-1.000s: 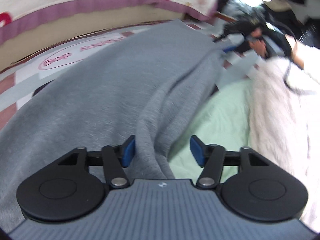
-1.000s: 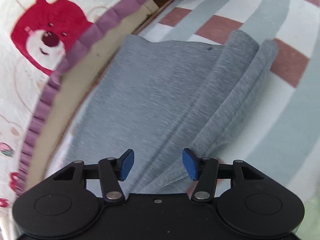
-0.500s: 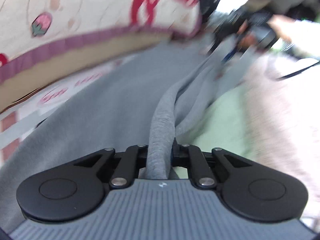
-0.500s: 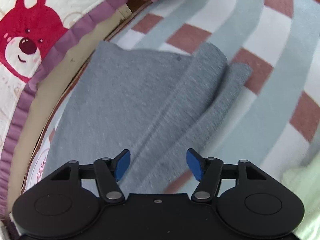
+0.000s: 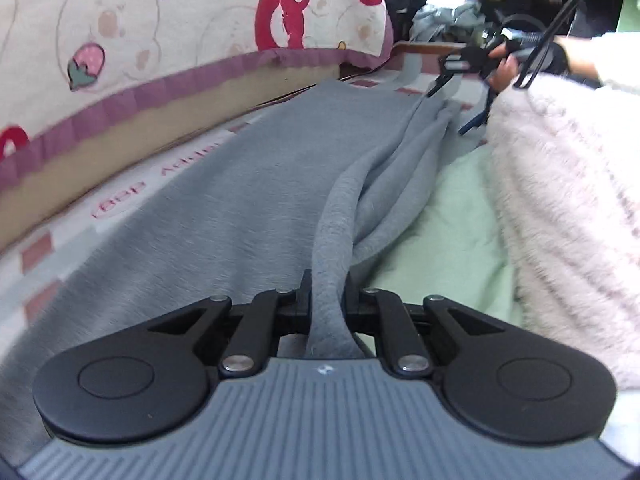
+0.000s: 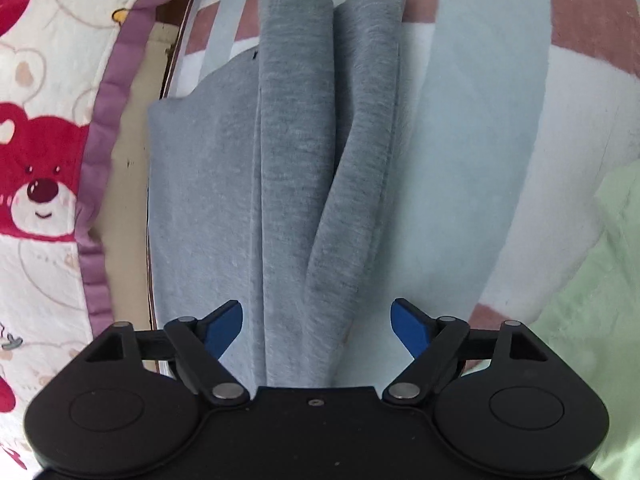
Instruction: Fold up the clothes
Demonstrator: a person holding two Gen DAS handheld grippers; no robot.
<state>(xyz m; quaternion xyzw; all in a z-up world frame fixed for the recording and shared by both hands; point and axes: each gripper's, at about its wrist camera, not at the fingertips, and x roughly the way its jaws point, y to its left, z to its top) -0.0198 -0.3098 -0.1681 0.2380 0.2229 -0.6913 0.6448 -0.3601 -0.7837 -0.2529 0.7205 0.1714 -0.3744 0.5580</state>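
Grey garment: soft, matte knit with a faint fleecy nap; lies long and mostly flat on the bed, running from 6 o'clock toward 12 in the left wrist view. Its 3 o'clock edge is gathered into rolled, rope-like folds.
Grey garment, far end: in the right wrist view two thick rolled folds run side by side from 6 toward 12 o'clock, with a flat single layer at 9 o'clock of them.
Left tool: clenched on one raised fold of the grey garment; the cloth rises between the black fingers and drapes back over the tool body.
Right tool: jaws opening, blue pads wide apart; the rolled folds lie between them, and neither pad presses on the cloth. In the left wrist view it appears small at 1 o'clock, by the garment's far end, held by a hand.
Bed sheet: smooth, with broad stripes of pale blue, white and brick red.
Sheet print: pink lettering at 9 o'clock of the garment; too blurred to read.
Quilt: cream, padded, with a frilled purple border; red bear motifs and a pink strawberry. Letters "kb" can be read near the top; the rest is unclear.
Green fabric: pale, smooth, at 3 o'clock of the garment.
Fluffy fabric: pinkish white, long shaggy pile, at 3 o'clock.
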